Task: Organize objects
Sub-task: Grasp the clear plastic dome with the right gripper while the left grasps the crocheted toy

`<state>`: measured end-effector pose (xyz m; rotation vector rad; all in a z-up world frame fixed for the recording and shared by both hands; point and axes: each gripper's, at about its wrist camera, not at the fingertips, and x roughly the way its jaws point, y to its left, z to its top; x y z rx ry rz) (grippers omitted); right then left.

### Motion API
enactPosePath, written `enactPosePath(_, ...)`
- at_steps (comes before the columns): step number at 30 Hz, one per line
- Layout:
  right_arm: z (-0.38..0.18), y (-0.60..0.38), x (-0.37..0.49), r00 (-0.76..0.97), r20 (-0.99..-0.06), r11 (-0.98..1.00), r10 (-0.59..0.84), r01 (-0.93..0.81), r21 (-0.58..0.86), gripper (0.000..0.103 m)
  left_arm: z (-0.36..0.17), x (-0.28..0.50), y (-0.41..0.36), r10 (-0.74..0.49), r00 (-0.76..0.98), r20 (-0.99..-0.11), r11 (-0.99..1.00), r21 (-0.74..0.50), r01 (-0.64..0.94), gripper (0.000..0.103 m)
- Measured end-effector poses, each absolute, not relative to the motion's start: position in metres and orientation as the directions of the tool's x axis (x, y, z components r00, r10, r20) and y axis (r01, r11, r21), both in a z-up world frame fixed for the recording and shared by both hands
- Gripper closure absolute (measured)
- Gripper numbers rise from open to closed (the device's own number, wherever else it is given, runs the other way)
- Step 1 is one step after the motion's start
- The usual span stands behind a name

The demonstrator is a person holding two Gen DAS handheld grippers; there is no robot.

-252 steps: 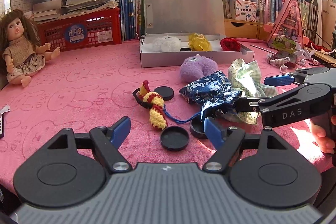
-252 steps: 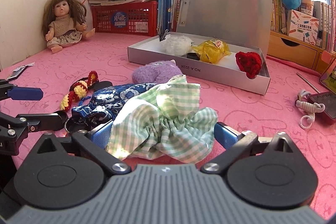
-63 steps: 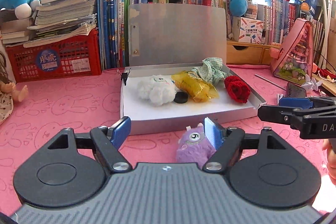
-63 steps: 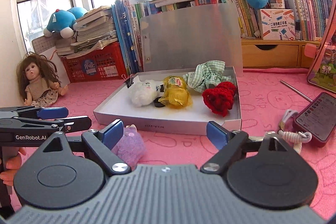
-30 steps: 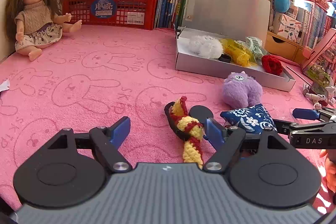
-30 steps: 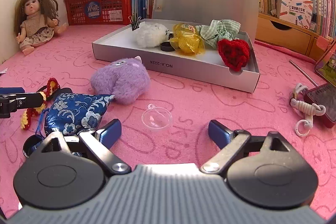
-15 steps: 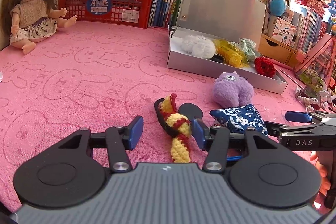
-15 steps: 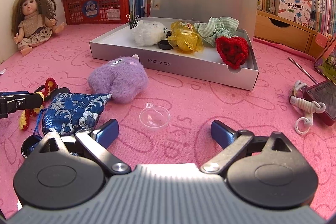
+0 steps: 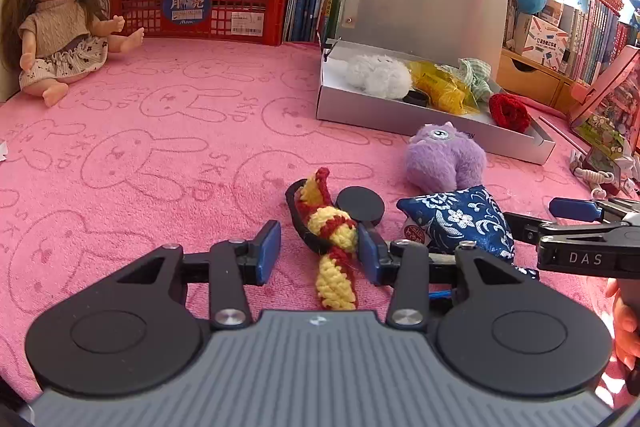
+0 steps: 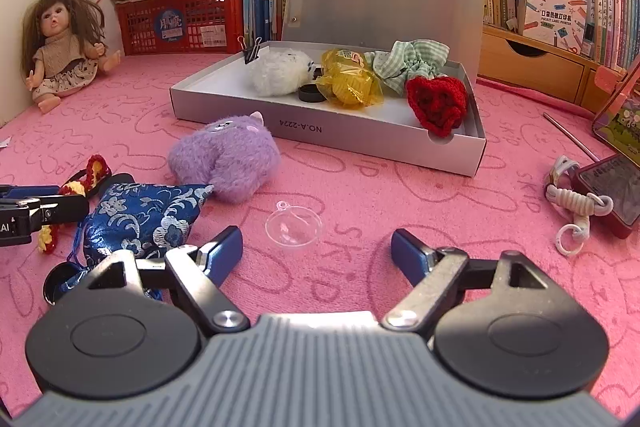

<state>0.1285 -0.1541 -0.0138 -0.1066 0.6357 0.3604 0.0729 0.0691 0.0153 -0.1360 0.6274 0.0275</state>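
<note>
A yellow and red crochet toy (image 9: 334, 247) lies on the pink cloth between the fingers of my left gripper (image 9: 318, 253), which is partly closed around it, pads not touching. Beside it are a black disc (image 9: 360, 203), a blue brocade pouch (image 9: 460, 221) and a purple plush (image 9: 444, 157). The open grey box (image 10: 328, 131) holds a white plush (image 10: 280, 73), a yellow bag (image 10: 350, 79), a green checked cloth (image 10: 412, 63) and a red crochet heart (image 10: 438, 103). My right gripper (image 10: 316, 253) is open over a clear plastic dome (image 10: 294, 229), near the pouch (image 10: 140, 217).
A doll (image 9: 56, 19) sits at the far left. A red crate (image 9: 200, 7), books and plush toys line the back. A phone (image 10: 612, 191) and a white cord with a ring (image 10: 576, 207) lie at the right.
My left gripper has moved in over the crochet toy and its fingers have narrowed around it. The right gripper has barely moved.
</note>
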Motion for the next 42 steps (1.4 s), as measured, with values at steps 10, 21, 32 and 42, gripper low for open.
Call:
enactPosePath(10, -0.011, -0.158, 0.125, 0.757, -0.571, 0.931, 0.319, -0.361, 0.041, 0.052, 0.015, 0.069, 0.065, 0.001, 0.822, -0.57, 0.995, -0.08, -0.057, 0.054)
enactPosePath(21, -0.008, -0.148, 0.116, 0.759, -0.555, 0.912, 0.339, -0.41, -0.003, 0.064, 0.017, 0.065, 0.065, -0.013, 0.831, -0.556, 0.995, -0.088, -0.044, 0.066)
enactPosePath(32, -0.008, -0.149, 0.115, 0.761, -0.551, 0.911, 0.344, -0.412, -0.001, 0.07, 0.019, 0.064, 0.064, -0.011, 0.833, -0.553, 0.995, -0.09, -0.047, 0.067)
enactPosePath(42, -0.006, -0.151, 0.113, 0.77, -0.539, 0.915, 0.341, -0.404, 0.001, 0.07, 0.024, 0.062, 0.066, -0.002, 0.844, -0.536, 0.995, -0.089, -0.054, 0.072)
